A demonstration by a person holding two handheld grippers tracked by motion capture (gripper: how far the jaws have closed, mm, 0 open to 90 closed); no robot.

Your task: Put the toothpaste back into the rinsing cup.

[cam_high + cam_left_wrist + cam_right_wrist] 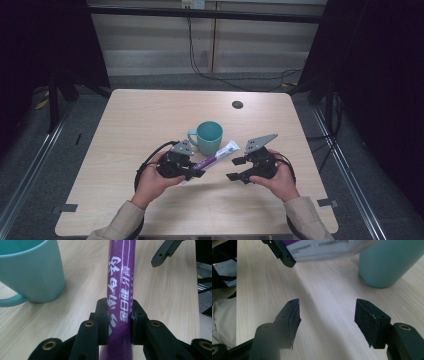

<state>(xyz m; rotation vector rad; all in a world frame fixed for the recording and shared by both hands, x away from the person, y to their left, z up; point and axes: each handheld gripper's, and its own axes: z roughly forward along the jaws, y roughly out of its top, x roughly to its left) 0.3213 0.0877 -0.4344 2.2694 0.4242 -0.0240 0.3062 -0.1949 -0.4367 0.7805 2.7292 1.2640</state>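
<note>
A purple and white toothpaste tube (216, 157) is held just above the table, slanting up to the right toward a teal mug (208, 137). My left gripper (196, 171) is shut on the tube's purple lower end (120, 302); the left gripper view has the jaws pinching it from both sides, with the mug (30, 270) at upper left. My right gripper (235, 169) is open to the right of the tube, nothing between its jaws. In the right gripper view (327, 320) the tube's white part (324, 250) crosses the top and the mug (387, 262) stands at upper right.
The light wooden table (150, 115) has a small dark round hole (237, 104) near its far edge. Black cables trail from both grippers. Dark curtains and frame posts flank the table, and grey floor surrounds it.
</note>
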